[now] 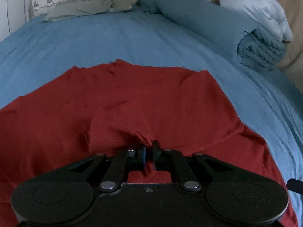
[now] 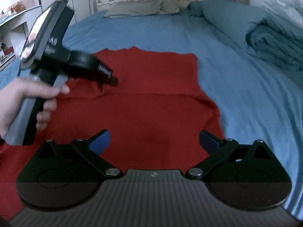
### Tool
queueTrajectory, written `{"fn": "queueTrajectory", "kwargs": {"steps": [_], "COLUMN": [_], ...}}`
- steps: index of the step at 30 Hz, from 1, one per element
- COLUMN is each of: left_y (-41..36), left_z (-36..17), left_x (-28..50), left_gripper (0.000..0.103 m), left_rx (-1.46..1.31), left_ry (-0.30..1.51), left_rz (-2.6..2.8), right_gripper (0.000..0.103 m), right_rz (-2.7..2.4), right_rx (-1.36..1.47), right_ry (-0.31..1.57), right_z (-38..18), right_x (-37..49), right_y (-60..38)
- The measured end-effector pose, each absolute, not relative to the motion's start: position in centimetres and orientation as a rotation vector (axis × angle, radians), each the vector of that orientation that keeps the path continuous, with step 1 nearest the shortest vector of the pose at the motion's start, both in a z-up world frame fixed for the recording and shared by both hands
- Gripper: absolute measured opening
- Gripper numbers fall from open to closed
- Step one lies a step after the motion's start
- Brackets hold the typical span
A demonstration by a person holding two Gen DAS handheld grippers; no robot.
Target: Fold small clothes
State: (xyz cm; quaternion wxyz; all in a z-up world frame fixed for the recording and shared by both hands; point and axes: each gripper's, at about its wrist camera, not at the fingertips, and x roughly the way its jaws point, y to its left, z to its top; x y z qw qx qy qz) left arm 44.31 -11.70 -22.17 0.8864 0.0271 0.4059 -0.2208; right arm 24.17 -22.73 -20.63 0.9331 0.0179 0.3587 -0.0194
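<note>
A red garment (image 1: 144, 94) lies spread on the blue bed sheet (image 1: 113, 37). My left gripper (image 1: 149, 151) is shut on a bunched fold of the red garment and lifts it slightly. In the right wrist view the red garment (image 2: 147, 98) fills the middle, and the left gripper (image 2: 113, 80) reaches in from the left with a hand on its handle. My right gripper (image 2: 154, 141) is open and empty, its blue pads (image 2: 100, 141) hovering over the garment's near part.
A rolled blue blanket (image 1: 236, 30) with a white pillow (image 1: 261, 13) lies at the right of the bed. Pillows (image 1: 79, 7) sit by the headboard. A white desk with clutter (image 2: 15, 13) stands beyond the bed's left side.
</note>
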Motion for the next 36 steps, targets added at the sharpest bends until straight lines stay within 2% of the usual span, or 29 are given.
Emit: {"fn": "queueTrajectory", "kwargs": {"steps": [1, 2, 3, 5, 7, 9, 14, 19, 20, 24, 30, 31, 32, 36], "left_y": [-11.5, -11.3, -11.0, -9.6, -7.8, -5.3, 1.2, 4.5, 5.0, 6.6, 7.8, 8.0, 8.2, 8.2], "left_z": [-21.8, -21.2, -20.5, -18.8, -17.3, -16.3, -15.5, -17.7, -18.2, -18.7, -19.6, -19.7, -19.9, -20.7], "left_x": [44.0, 43.6, 43.4, 42.0, 40.7, 39.6, 37.5, 36.6, 36.9, 37.4, 38.3, 38.3, 38.3, 38.7], "left_gripper": [0.027, 0.056, 0.077, 0.086, 0.087, 0.096, 0.099, 0.099, 0.099, 0.099, 0.099, 0.099, 0.099, 0.099], "left_rx": [0.052, 0.046, 0.038, 0.037, 0.048, 0.031, -0.023, -0.047, -0.062, -0.159, -0.215, -0.225, -0.235, -0.238], "left_ry": [0.842, 0.836, 0.817, 0.760, 0.740, 0.732, 0.724, 0.718, 0.738, 0.753, 0.784, 0.786, 0.792, 0.836], "left_rz": [-0.460, -0.465, -0.470, -0.474, -0.459, -0.434, -0.376, -0.326, -0.318, -0.269, -0.222, -0.217, -0.212, -0.199], "right_gripper": [0.103, 0.103, 0.103, 0.103, 0.103, 0.103, 0.103, 0.103, 0.097, 0.089, 0.063, 0.038, 0.021, 0.020], "right_rz": [-0.041, -0.043, -0.043, -0.041, -0.037, -0.031, 0.019, 0.110, 0.131, 0.212, 0.306, 0.313, 0.323, 0.300], "right_rx": [0.042, 0.048, 0.055, 0.064, 0.050, 0.019, -0.029, -0.079, -0.071, -0.136, -0.335, -0.363, -0.401, -0.396], "right_ry": [0.734, 0.732, 0.731, 0.721, 0.708, 0.685, 0.656, 0.666, 0.685, 0.764, 0.885, 0.899, 0.927, 0.875], "right_z": [-20.8, -20.8, -20.9, -20.8, -20.5, -19.9, -18.8, -17.3, -17.1, -17.2, -19.2, -19.6, -19.9, -17.6], "right_x": [24.0, 24.1, 24.1, 24.2, 23.9, 24.1, 26.3, 31.3, 32.5, 37.5, 43.1, 43.4, 44.0, 45.2], "right_y": [-23.0, -23.1, -23.1, -23.3, -23.2, -22.9, -20.7, -17.6, -17.1, -14.5, -10.6, -10.0, -9.4, -9.6]}}
